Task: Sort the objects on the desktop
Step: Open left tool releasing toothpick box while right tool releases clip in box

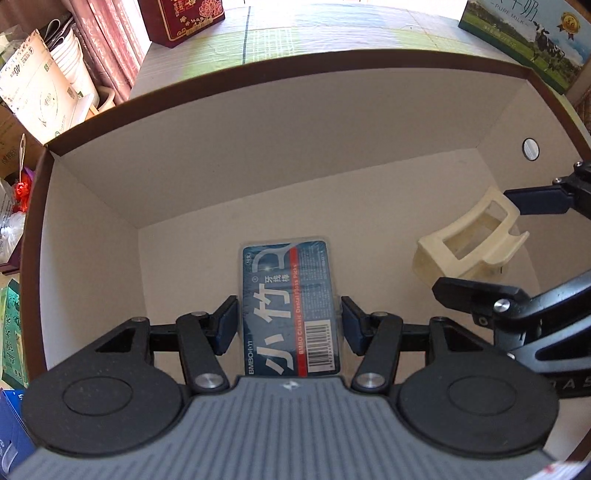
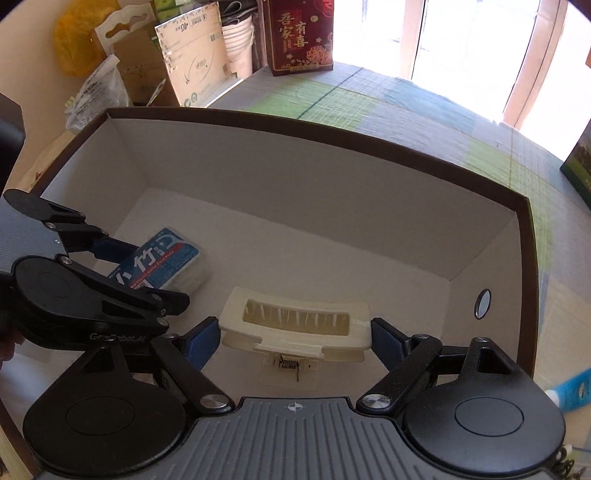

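Both grippers reach into a brown-rimmed box [image 1: 258, 70] with a white inside. My left gripper [image 1: 289, 325] is open around a blue dental floss pick pack [image 1: 290, 295] that lies on the box floor, with small gaps on both sides. The pack also shows in the right wrist view [image 2: 162, 266]. My right gripper [image 2: 295, 341] is open around a cream plastic clip [image 2: 295, 325] that rests on the floor; its pads stand just beside the clip's ends. The clip [image 1: 469, 243] and the right gripper's fingers [image 1: 535, 199] show at the right in the left wrist view.
The box rim [image 2: 332, 136] stands high on all sides. Beyond it lie a checked tablecloth [image 2: 369, 96], a red gift box [image 2: 299, 33], a milk carton box [image 1: 528, 37], cardboard packs and stacked cups [image 2: 240, 40]. A blue tube [image 2: 570, 391] lies outside the box at right.
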`<act>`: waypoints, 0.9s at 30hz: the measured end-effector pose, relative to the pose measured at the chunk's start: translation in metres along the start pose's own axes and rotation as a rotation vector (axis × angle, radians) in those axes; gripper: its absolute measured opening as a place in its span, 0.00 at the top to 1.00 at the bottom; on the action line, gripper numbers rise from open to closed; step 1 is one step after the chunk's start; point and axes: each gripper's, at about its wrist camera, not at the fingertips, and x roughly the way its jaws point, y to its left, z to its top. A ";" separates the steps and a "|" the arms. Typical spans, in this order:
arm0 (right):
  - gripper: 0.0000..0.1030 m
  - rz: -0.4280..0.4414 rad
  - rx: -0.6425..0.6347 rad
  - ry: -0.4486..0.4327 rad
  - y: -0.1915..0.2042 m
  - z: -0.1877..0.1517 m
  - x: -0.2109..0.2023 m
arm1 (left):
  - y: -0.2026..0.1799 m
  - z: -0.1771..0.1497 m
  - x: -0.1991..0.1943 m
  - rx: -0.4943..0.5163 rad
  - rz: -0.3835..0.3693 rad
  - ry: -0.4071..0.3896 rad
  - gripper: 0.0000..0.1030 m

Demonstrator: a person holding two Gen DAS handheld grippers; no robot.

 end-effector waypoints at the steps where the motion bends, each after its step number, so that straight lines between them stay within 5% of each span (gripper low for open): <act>1: 0.18 0.000 0.001 0.002 -0.001 0.001 0.001 | 0.000 0.000 0.001 0.000 -0.001 0.001 0.48; 14: 0.18 0.014 0.004 -0.016 -0.004 -0.002 -0.003 | 0.001 0.002 -0.008 -0.002 0.046 -0.050 0.24; 27: 0.05 0.091 0.019 -0.137 -0.004 -0.012 -0.040 | 0.002 -0.006 -0.032 -0.052 0.055 -0.112 0.18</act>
